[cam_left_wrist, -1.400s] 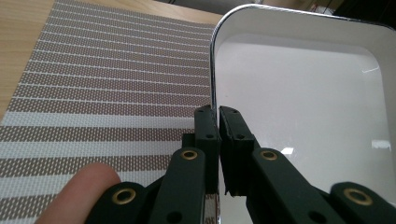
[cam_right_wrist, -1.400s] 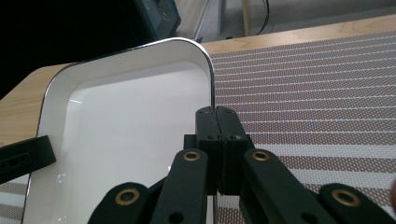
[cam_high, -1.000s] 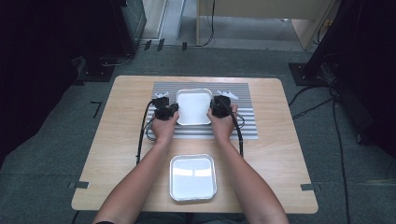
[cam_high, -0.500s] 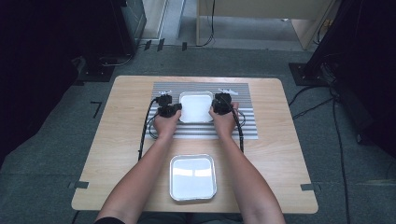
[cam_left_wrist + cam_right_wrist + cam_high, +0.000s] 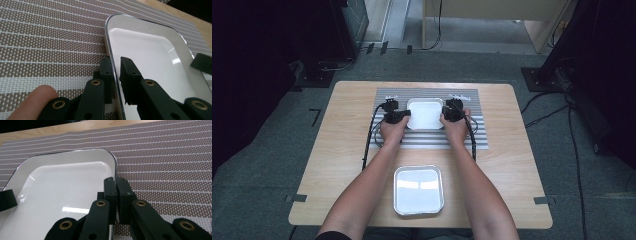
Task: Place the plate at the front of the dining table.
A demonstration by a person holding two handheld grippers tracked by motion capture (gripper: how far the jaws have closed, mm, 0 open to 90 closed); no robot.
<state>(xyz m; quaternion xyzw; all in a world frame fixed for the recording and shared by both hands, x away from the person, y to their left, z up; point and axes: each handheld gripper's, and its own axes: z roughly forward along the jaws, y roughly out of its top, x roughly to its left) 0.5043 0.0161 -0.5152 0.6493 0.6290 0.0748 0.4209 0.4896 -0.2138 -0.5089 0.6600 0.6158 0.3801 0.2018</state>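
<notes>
A white rounded tray (image 5: pixel 425 113) lies flat on the striped placemat (image 5: pixel 462 137) at the far middle of the table. My left gripper (image 5: pixel 404 114) is at the tray's left rim. In the left gripper view the rim (image 5: pixel 110 50) runs between the jaws of this gripper (image 5: pixel 115 60), which have just been opening; a gap shows between the inner jaw and the rim. My right gripper (image 5: pixel 446 114) is at the right rim. In the right gripper view the gripper (image 5: pixel 115 179) is shut on the edge of the tray (image 5: pixel 62 182).
A second white tray (image 5: pixel 396 190) sits on the wooden table (image 5: pixel 347 150) near the front edge, between the person's forearms. Cables trail from both grippers along the wrists. Placemat shows on both sides of the far tray.
The tray has come down from a slight lift to rest flat on the placemat. Both hands sank a little with it.
</notes>
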